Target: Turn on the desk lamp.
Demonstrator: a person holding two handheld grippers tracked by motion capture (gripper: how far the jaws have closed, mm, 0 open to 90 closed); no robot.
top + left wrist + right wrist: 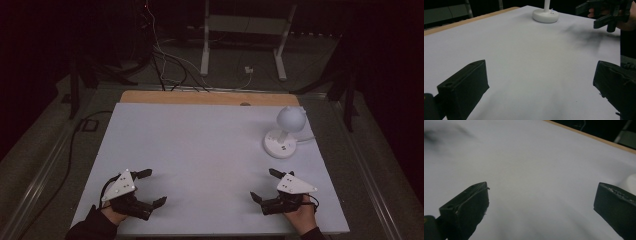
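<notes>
A white desk lamp (285, 131) with a round head and a disc base stands at the right rear of the white table top (200, 150); its base (546, 16) appears far off in the left gripper view. My left gripper (151, 187) rests near the front left edge, jaws wide apart, nothing between them. My right gripper (265, 185) sits near the front right, a short way in front of the lamp, also open and empty. The left gripper view (541, 82) also catches the right gripper (604, 15) and the hand holding it.
A wooden strip (210, 97) runs along the table's far edge. Beyond it are cables (170, 65) on the floor and a white stand (242, 30). Dark surroundings lie on both sides.
</notes>
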